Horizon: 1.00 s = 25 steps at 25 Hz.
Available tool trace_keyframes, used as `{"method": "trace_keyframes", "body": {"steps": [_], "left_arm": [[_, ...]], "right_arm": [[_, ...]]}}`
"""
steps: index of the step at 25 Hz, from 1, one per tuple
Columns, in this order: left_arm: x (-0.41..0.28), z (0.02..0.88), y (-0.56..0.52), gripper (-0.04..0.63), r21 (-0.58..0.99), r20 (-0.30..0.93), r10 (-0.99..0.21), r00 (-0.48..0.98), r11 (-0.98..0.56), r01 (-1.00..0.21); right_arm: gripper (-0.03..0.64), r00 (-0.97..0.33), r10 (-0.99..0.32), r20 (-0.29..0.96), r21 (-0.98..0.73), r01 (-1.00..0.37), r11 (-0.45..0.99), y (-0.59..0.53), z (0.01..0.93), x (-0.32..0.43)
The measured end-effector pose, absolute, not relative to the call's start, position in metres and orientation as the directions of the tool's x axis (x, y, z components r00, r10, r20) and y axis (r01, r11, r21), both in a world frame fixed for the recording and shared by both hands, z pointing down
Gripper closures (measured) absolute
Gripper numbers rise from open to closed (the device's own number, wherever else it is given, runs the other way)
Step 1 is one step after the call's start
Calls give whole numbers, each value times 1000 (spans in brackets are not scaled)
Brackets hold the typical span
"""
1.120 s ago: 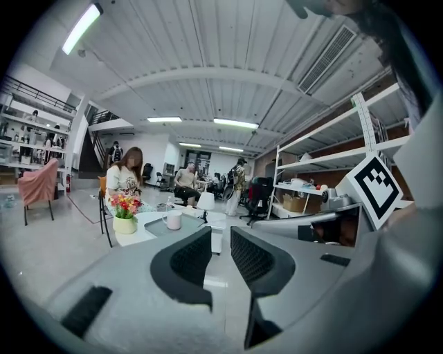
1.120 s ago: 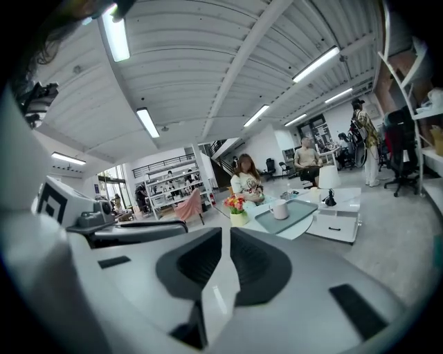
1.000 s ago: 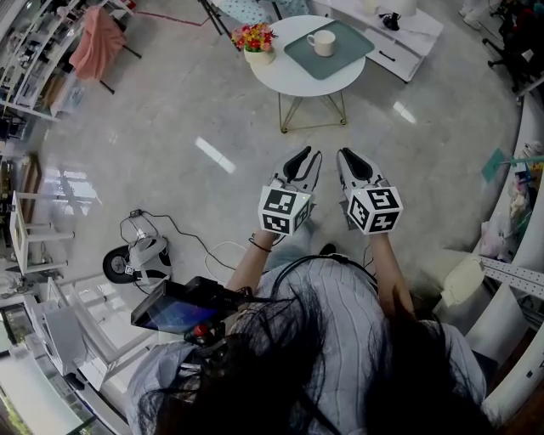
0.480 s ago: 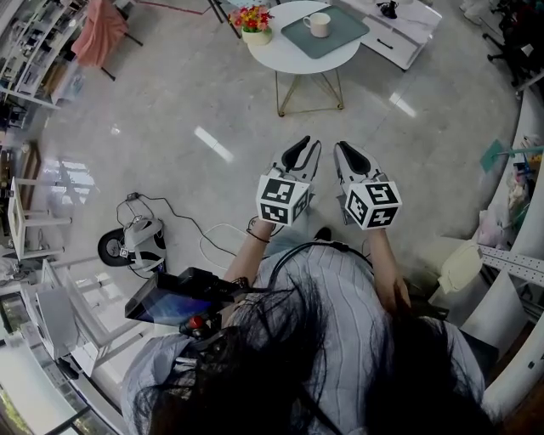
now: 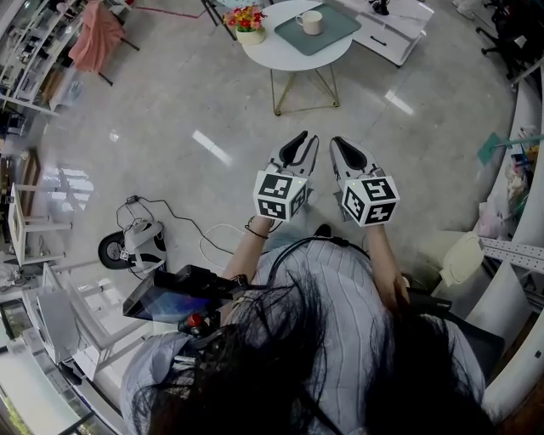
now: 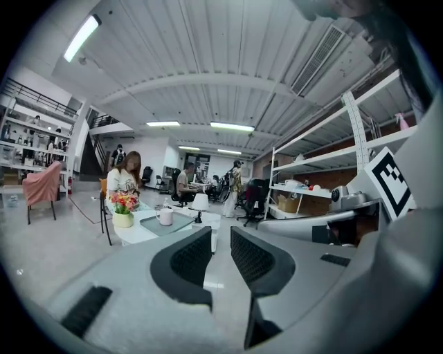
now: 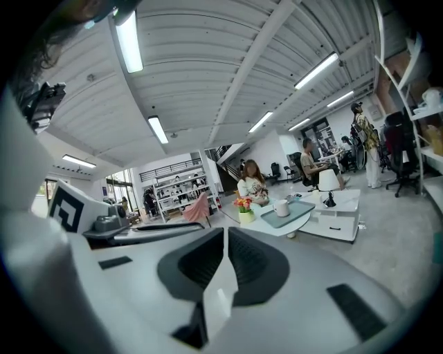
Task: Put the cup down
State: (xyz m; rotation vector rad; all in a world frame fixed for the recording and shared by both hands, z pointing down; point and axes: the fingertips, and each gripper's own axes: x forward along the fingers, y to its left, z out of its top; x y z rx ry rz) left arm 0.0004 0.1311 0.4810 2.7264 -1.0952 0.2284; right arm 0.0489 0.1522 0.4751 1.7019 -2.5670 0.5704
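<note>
Round table: well ahead of both grippers, across bare floor.
Tray: on table's far-right side.
L gripper: jaws at narrow gap, nothing btwn.
R gripper: jaws together, empty.
Cup: upright nr tray's left corner; straight ahead, L gripper prob. marginally nearer.

The cup is sitting on the tray, which is lying on the round table. The flower pot is standing on the table, left of the tray. The cabinet is standing just right of the table. The left gripper and right gripper are hanging side by side, well apart from the table.
</note>
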Motion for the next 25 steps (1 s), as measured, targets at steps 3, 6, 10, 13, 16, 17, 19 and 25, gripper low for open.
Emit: {"method": "trace_keyframes", "body": {"steps": [3, 6, 10, 13, 16, 17, 19, 25], "left_arm": [[1, 480, 133, 515, 121, 211, -664, 717, -710, -693], [0, 479, 134, 515, 123, 206, -666, 717, -709, -694], [-5, 477, 134, 515, 122, 200, -673, 712, -703, -700], [-8, 477, 135, 515, 120, 200, -677, 709, -701, -703], [-11, 475, 135, 515, 122, 197, -681, 705, -697, -707], [-12, 475, 135, 515, 122, 197, -682, 705, -696, -708], [-14, 475, 136, 515, 122, 196, -681, 705, -697, -707], [-15, 478, 139, 515, 114, 195, -676, 711, -704, -701]], "right_arm": [[572, -412, -887, 206, -290, -892, 347, 154, 475, 47], [572, -417, -885, 206, -287, -891, 352, 155, 474, 45], [572, -424, -882, 204, -282, -889, 361, 157, 473, 40], [572, -428, -880, 205, -279, -888, 366, 158, 473, 37], [572, -430, -879, 206, -278, -887, 369, 158, 472, 35], [572, -430, -879, 206, -277, -887, 370, 158, 471, 34], [572, -431, -879, 205, -273, -887, 372, 159, 471, 32], [572, -431, -880, 201, -269, -888, 374, 162, 473, 29]]}}
